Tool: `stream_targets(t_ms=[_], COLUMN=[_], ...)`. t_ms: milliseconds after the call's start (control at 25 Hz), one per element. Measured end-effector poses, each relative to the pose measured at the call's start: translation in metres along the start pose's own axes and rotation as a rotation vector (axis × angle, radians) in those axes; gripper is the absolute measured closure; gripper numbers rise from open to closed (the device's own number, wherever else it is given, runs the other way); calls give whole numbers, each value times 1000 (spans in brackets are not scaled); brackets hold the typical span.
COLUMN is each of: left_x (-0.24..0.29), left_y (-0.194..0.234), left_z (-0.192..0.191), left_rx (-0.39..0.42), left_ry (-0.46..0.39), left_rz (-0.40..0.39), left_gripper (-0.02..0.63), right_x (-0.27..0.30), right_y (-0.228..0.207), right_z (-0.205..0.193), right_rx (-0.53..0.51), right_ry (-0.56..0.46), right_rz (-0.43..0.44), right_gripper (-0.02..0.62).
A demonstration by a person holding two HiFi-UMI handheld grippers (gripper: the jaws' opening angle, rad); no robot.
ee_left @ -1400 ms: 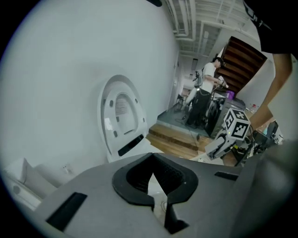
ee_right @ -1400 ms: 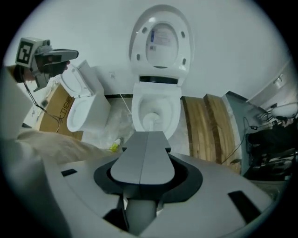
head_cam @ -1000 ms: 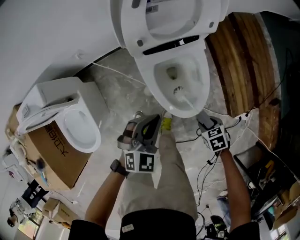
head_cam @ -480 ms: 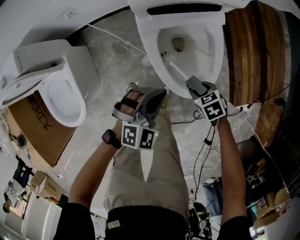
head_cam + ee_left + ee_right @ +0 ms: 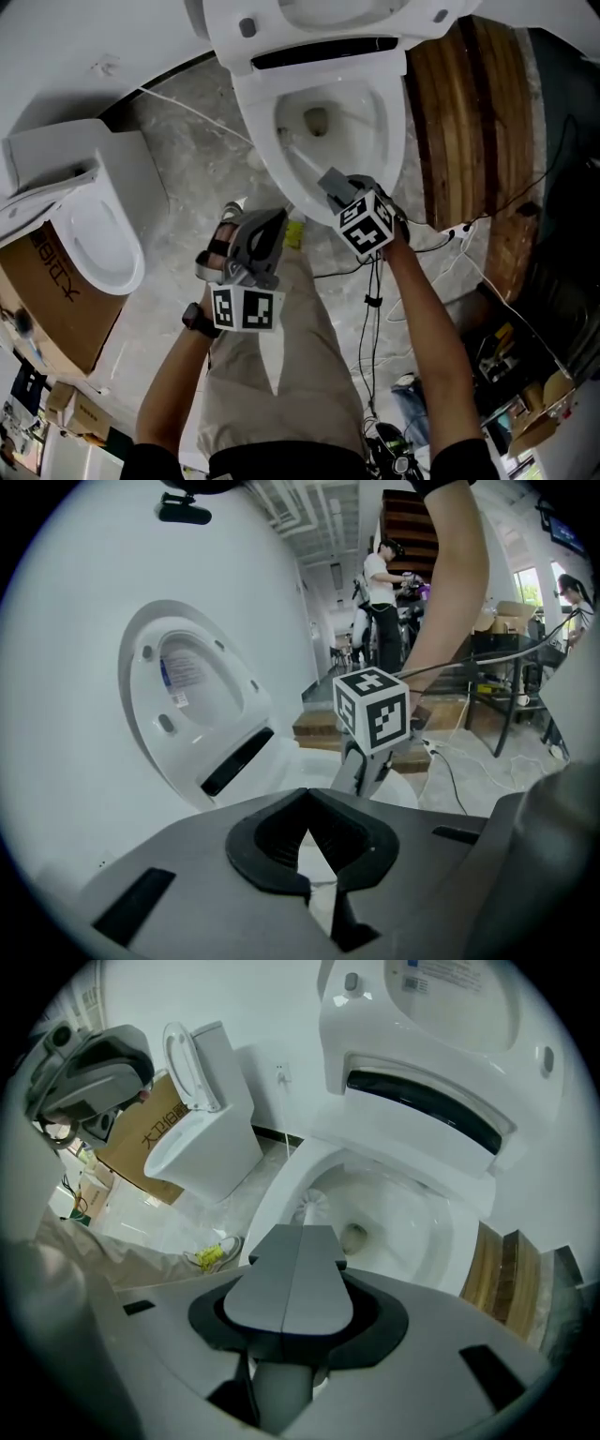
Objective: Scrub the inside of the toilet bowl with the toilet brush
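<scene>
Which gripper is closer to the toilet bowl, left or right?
Right. The right gripper is over the front rim of the toilet bowl, holding the toilet brush; the left gripper hangs outside it.

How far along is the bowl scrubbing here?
Done: the right gripper is shut on the toilet brush handle. In hand: its bristles sit inside the toilet bowl near one side wall. Left: the other walls, probably; cleanliness can't be read. The left gripper is shut, empty.
</scene>
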State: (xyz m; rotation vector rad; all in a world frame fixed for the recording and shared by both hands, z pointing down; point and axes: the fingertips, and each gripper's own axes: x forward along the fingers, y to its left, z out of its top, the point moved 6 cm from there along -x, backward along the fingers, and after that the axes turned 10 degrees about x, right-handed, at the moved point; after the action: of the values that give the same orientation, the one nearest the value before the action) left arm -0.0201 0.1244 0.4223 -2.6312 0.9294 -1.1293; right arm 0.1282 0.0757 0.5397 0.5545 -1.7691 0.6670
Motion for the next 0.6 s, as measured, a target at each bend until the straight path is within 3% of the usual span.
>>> stream_targets(t_ms=[440,600], left_x=[-9,-18], left_y=[12,16], left_z=[-17,-18], left_rx=[-93,-147], left_ry=[28,-2], left_rz=[44,52], left_gripper=[589,589], right_x=[28,35], right_y=[-21,-30], right_z=[56,70], right_rx=[9,-2], right_ry=[-45,-45], right_rz=[-96,-157], right_gripper=[419,419])
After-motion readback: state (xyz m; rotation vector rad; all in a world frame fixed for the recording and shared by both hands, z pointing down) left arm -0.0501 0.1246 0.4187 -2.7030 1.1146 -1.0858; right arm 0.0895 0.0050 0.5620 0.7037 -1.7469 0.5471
